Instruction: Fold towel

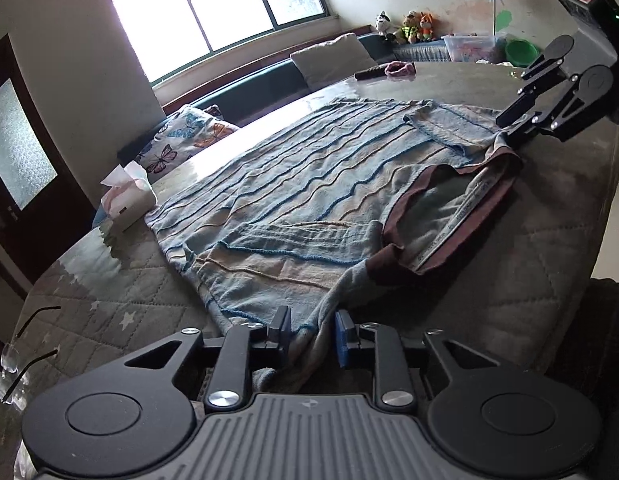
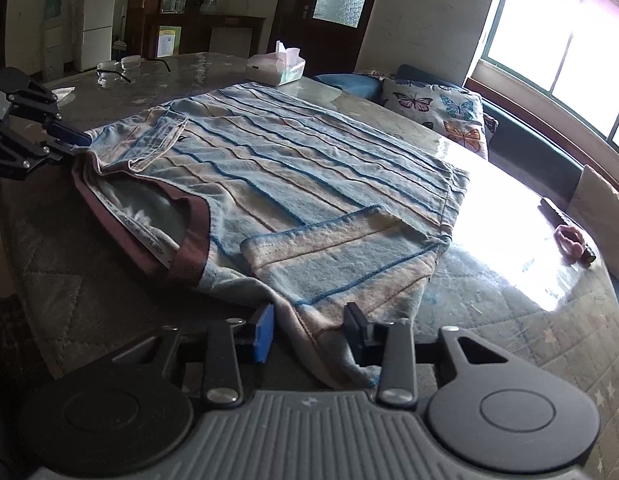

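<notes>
While each claw straddles a near corner of the towel (image 1: 293, 184), neither is closed: left claw (image 1: 312, 334) and right claw (image 2: 309, 330) stand part open, striped fabric running between the pads, apparently not pinched. Outward, the towel lies spread on the worktop (image 2: 509, 280), small flaps turned over; a brown-banded edge at 3 o'clock in the left view gapes, so it seems already doubled. Tissue box (image 1: 127, 204) sits at 9 o'clock. Judgement: corner-grasp stage of a fold. Next move calls for both claws closing evenly on all layers before lifting toward the far edge.
</notes>
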Available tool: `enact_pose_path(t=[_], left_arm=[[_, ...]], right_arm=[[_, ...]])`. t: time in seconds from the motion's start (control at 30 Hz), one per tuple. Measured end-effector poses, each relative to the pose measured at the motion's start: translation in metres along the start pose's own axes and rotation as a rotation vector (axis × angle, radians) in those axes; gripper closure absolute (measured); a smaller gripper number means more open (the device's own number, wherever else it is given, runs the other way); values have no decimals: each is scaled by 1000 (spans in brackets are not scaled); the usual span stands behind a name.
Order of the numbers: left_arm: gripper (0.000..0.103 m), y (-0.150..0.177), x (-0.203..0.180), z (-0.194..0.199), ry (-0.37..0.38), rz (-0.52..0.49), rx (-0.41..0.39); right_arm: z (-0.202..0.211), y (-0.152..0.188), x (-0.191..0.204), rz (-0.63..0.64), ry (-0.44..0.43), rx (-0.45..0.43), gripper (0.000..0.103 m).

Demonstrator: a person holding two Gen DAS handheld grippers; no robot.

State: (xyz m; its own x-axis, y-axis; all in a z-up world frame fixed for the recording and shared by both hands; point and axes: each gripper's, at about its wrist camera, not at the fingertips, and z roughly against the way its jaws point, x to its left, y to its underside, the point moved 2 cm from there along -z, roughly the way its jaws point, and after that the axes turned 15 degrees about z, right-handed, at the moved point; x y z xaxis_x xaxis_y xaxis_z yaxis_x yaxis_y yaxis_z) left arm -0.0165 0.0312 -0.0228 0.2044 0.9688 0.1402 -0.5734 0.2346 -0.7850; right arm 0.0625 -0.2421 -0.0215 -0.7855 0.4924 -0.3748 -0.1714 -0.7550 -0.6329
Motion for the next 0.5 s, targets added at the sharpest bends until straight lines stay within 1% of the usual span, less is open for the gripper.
enact_pose_path(t=[0.07, 0.13, 0.17, 0.2, 0.3, 0.4, 0.5], left_arm=[[77, 1, 0, 0, -3, -6, -3], [78, 0, -1, -1, -6, -8, -5], [82, 0, -1, -2, -3, -3, -5], [87, 0, -1, -2, 0, 1, -6], [95, -1, -1, 2, -2, 11, -18], [97, -3, 0, 12, -2, 24, -45], [97, -6, 1, 33, -1, 49, -77]], right_arm=[[-1, -1, 0, -4, 1, -4, 76], [-3, -2, 1, -8, 4, -7, 86], [-4, -3, 1, -11, 3, -7, 91], [-4, -4, 2, -12, 8, -7, 92], [-2, -6, 5, -9, 29, -15, 95], [13, -8, 9, -13, 38, -37, 96], [32, -10, 12, -20, 42, -62, 96]])
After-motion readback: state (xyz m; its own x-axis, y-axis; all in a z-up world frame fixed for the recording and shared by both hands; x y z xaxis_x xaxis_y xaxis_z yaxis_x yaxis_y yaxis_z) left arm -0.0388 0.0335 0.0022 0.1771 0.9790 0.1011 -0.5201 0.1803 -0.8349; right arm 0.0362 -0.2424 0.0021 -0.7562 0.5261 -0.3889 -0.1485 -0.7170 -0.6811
